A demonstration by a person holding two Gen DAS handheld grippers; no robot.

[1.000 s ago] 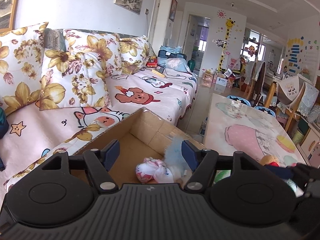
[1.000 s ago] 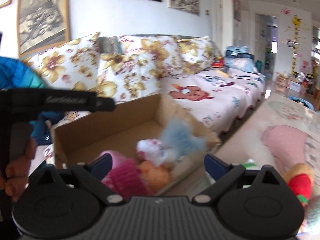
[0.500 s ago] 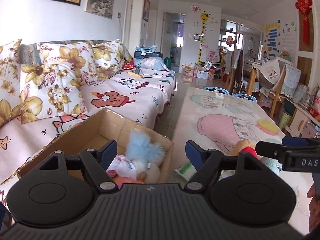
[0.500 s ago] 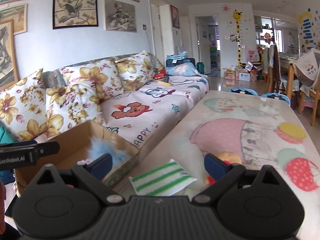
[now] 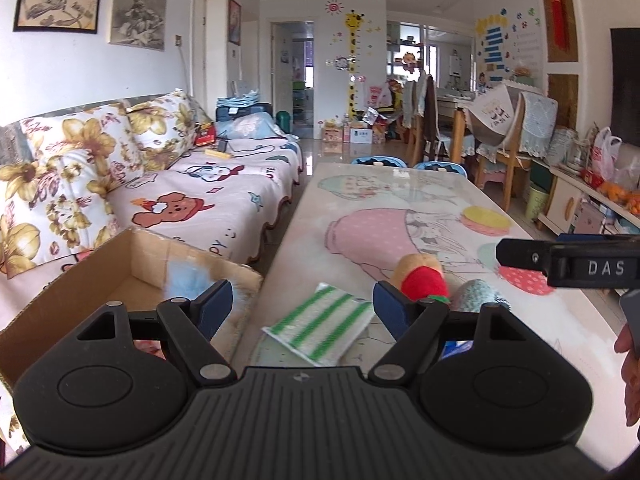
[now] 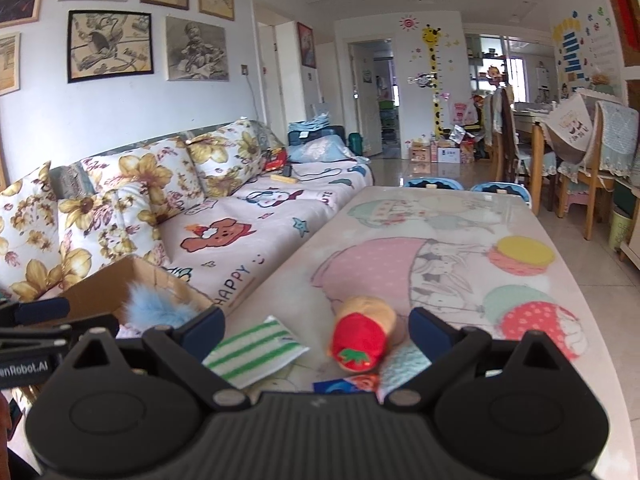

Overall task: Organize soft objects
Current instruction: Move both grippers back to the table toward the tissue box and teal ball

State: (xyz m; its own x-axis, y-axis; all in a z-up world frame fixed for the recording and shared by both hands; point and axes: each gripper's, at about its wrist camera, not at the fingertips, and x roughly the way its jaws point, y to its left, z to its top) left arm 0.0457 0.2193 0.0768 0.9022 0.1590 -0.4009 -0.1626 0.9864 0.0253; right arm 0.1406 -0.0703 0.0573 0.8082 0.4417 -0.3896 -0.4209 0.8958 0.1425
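Observation:
A green-striped white cloth (image 5: 320, 326) (image 6: 256, 350) lies on the near end of the table. Right of it lies a tan plush toy with a red strawberry cap (image 5: 422, 280) (image 6: 360, 340), and a teal fuzzy item (image 5: 478, 296) (image 6: 404, 360) sits beside that. A cardboard box (image 5: 132, 272) (image 6: 152, 280) on the sofa holds a fluffy blue toy (image 5: 188, 280) (image 6: 160, 308) and other soft things. My left gripper (image 5: 303, 310) hovers over the cloth, its jaws opening with nothing gripped. My right gripper (image 6: 318, 326) is open above the plush and holds nothing.
The long table (image 5: 400, 200) carries a cartoon-print cover, with blue stools (image 5: 380, 160) at its far end. A sofa (image 5: 208, 204) with floral cushions runs along the left. Dining chairs (image 5: 500, 152) and a low cabinet (image 5: 576, 204) stand at the right. A blue-red card (image 6: 348, 384) lies near the plush.
Both grippers have swung right, from over the box to over the table end. The cloth and plush have come between the fingers in view. The left jaws have widened.

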